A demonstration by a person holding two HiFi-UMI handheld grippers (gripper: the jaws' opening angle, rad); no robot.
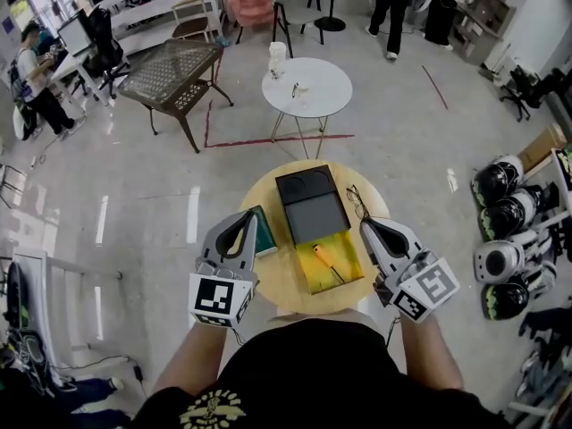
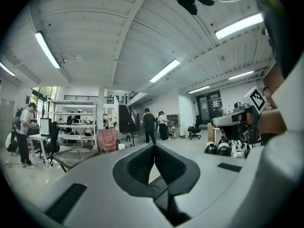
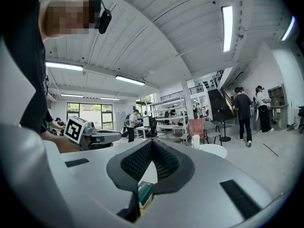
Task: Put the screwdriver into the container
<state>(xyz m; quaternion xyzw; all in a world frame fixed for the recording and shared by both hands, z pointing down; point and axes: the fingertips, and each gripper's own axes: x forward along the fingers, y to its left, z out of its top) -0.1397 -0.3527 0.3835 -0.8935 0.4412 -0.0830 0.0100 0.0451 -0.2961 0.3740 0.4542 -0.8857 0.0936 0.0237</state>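
A screwdriver (image 1: 324, 260) with an orange handle lies inside the yellow open tray of the container (image 1: 343, 271), whose black part (image 1: 309, 204) stretches away from me on the round wooden table (image 1: 279, 280). My left gripper (image 1: 239, 224) is held to the left of the container, jaws shut and empty. My right gripper (image 1: 370, 229) is held to the container's right, also shut with nothing in it. Both gripper views point level across the room; the shut left gripper (image 2: 153, 147) and shut right gripper (image 3: 151, 142) hold nothing.
A green box (image 1: 264, 231) lies by the left gripper, and shows again as the green box (image 3: 145, 192) under the right jaws. Glasses (image 1: 357, 201) lie right of the container. A white round table (image 1: 308, 86) stands beyond. Helmets (image 1: 502, 217) line the floor at the right. People stand far off.
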